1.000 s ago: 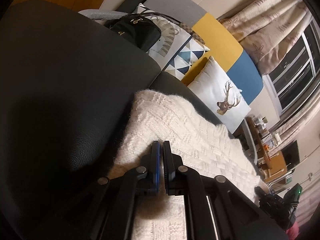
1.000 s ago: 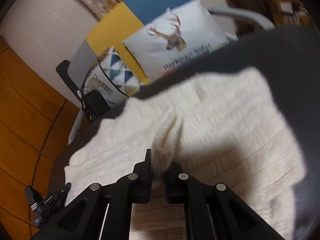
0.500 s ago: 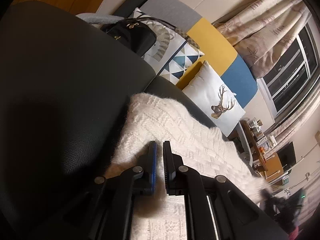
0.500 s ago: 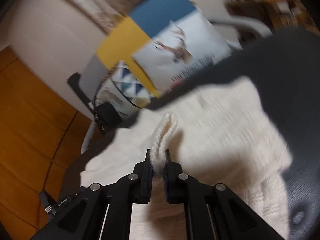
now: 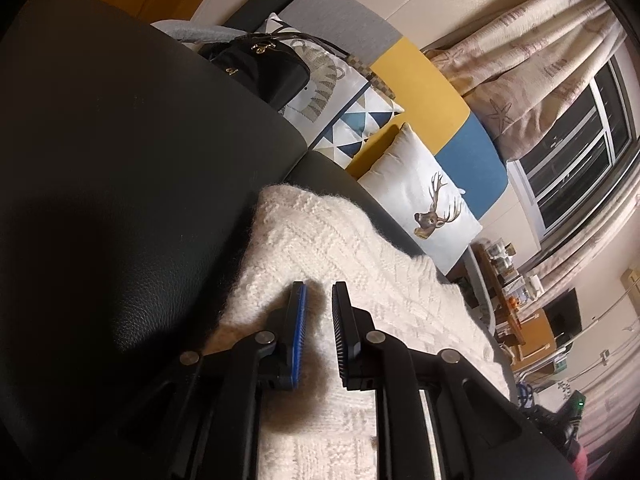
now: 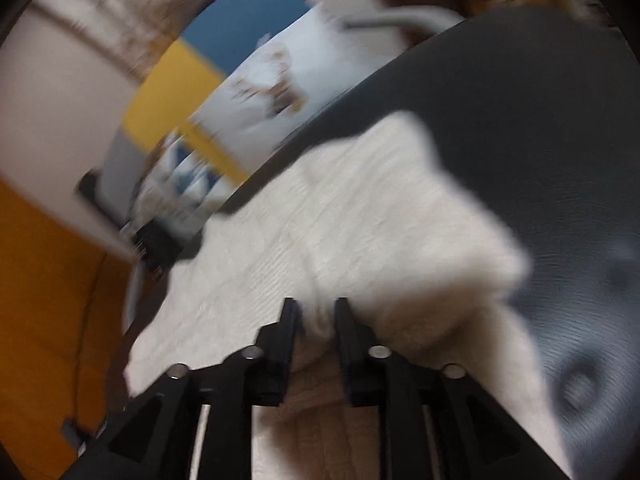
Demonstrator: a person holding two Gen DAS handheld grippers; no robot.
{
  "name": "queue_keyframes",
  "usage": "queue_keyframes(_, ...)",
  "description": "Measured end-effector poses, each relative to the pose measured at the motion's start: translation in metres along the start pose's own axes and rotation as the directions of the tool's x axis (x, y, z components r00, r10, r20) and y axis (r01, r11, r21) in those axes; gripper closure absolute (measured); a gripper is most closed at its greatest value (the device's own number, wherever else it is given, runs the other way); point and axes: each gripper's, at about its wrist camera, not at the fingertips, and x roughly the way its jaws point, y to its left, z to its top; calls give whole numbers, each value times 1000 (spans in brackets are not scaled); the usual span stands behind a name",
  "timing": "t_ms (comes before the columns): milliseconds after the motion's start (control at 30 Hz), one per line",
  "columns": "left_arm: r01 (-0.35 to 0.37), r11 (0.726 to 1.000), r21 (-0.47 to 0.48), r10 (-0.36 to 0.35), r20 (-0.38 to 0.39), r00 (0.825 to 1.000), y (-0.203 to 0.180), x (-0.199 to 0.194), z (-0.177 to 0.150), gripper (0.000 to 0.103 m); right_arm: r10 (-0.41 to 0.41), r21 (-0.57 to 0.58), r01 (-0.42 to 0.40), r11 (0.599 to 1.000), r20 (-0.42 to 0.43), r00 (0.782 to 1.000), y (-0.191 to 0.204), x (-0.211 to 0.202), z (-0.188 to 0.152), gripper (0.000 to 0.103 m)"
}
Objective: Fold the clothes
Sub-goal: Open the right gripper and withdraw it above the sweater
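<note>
A cream cable-knit sweater (image 5: 360,248) lies spread on a black leather surface (image 5: 120,160). My left gripper (image 5: 319,286) hovers low over its near left part. Its jaws are opening, and the gap shows only the knit lying beneath them. In the blurred right wrist view the same sweater (image 6: 360,208) fills the middle of the dark surface (image 6: 540,120). My right gripper (image 6: 316,302) is over its near edge with its jaws opening. A soft hump of the knit still sits between them, and the pads no longer pinch it.
Beyond the far edge stands a sofa with a deer cushion (image 5: 424,204), a triangle-pattern cushion (image 5: 360,124) and a black handbag (image 5: 256,64). At the right are curtains and a window (image 5: 580,128) and a cluttered side table (image 5: 508,276). Orange floor (image 6: 40,300) shows at the left.
The left jaws went from shut to slightly apart. The right gripper held up a pinched fold of sweater; its jaws have since parted, the fold has sunk, and the view has swung and rolled.
</note>
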Motion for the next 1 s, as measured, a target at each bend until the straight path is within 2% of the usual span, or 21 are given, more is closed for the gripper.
queue_keyframes(33, 7, 1000, -6, -7, 1, 1000, 1, 0, 0, 89, -10, -12, 10, 1000, 36, 999, 6, -9, -1, 78)
queue_keyframes(67, 12, 1000, -11, -12, 1, 1000, 3, 0, 0, 89, 19, -60, -14, 998, 72, 997, 19, -16, -3, 78)
queue_keyframes(100, 13, 1000, -12, -13, 1, 1000, 3, 0, 0, 89, 65, -145, -53, 988, 78, 995, 40, -18, -6, 79)
queue_keyframes(133, 13, 1000, -12, -13, 1, 1000, 3, 0, 0, 89, 100, -265, -82, 961, 56, 993, 67, -17, -15, 82)
queue_keyframes(167, 12, 1000, -11, -12, 1, 1000, 3, 0, 0, 89, 132, -381, -111, 918, 29, 991, 96, -15, -25, 86)
queue_keyframes(200, 10, 1000, -9, -10, 2, 1000, 2, -1, 0, 89, 161, -516, -146, 844, -16, 987, 132, -9, -42, 88)
queue_keyframes(267, 3, 1000, -2, -3, 6, 1000, 1, -1, -1, 89, 196, -671, -195, 715, -75, 978, 183, 2, -76, 90)
queue_keyframes(367, -15, 1000, 7, 15, 16, 1000, -1, -3, -1, 89, 197, -743, -252, 620, -163, 967, 226, 29, -113, 90)
queue_keyframes(433, -22, 1000, 12, 22, 14, 1000, -1, -2, -1, 89, 165, -734, -287, 616, -237, 957, 240, 57, -131, 90)
queue_keyframes(533, -31, 999, 20, 31, 12, 999, -2, -1, -1, 89, 128, -703, -331, 630, -326, 936, 238, 88, -149, 91)
queue_keyframes(567, -33, 999, 22, 33, 10, 999, -2, 0, -1, 89, 131, -701, -331, 632, -324, 937, 233, 90, -148, 97)
queue_keyframes(633, -34, 999, 24, 34, 8, 999, -2, 1, -1, 89, 135, -698, -329, 636, -319, 938, 221, 92, -146, 97)
queue_keyframes(733, -30, 999, 19, 29, 6, 1000, 0, 1, 0, 89, 96, -704, -249, 665, -251, 963, 200, 79, -127, 97)
queue_keyframes(800, -29, 999, 19, 29, 6, 1000, 0, 1, 0, 89, 60, -691, -188, 698, -205, 977, 172, 65, -108, 97)
queue_keyframes(933, -36, 999, 25, 35, 7, 999, -2, 1, -1, 89, 25, -587, -90, 805, -119, 993, 112, 46, -71, 97)
queue_keyframes(1000, -41, 999, 30, 40, 7, 999, -3, 1, -1, 89, 21, -515, -68, 855, -97, 995, 81, 38, -52, 97)
